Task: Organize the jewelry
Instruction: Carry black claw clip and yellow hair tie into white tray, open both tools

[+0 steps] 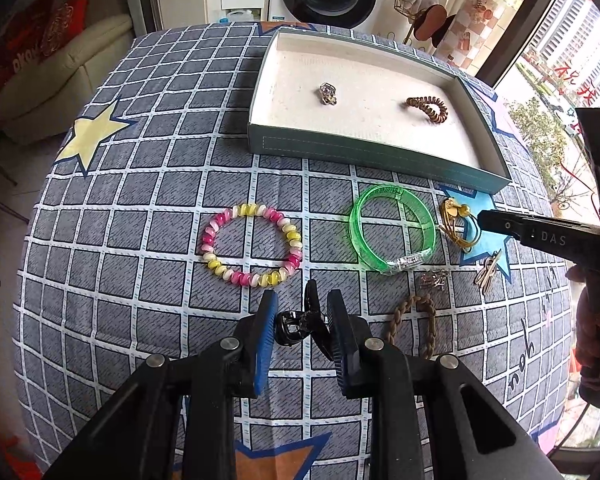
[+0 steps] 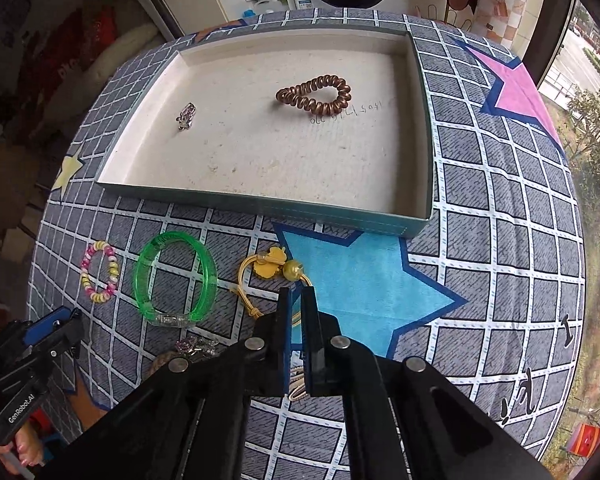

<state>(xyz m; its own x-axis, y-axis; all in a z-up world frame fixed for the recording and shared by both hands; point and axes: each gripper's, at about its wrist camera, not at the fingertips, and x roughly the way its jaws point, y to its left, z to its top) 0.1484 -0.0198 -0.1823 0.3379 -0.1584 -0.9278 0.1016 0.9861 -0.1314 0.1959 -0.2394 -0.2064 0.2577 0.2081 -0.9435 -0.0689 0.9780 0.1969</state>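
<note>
We grip a black claw clip [image 1: 300, 322] in our left gripper [image 1: 302, 308] fingers, our right gripper [image 2: 296, 300] fingers pinch the yellow hair tie [image 2: 270, 270], tray [image 2: 260, 204] beyond both.

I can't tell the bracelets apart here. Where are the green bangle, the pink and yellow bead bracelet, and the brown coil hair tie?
Green bangle [image 1: 396, 196]: left wrist view, far rim.
Bead bracelet [image 1: 247, 210]: left wrist view, far beads.
Coil hair tie [image 2: 316, 98]: right wrist view, middle coils.

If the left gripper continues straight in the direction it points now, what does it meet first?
Probably the pink and yellow bead bracelet on the checked cloth, just beyond the black hair claw that the left gripper holds. Depth is unclear; it may reach bare cloth first.
</note>
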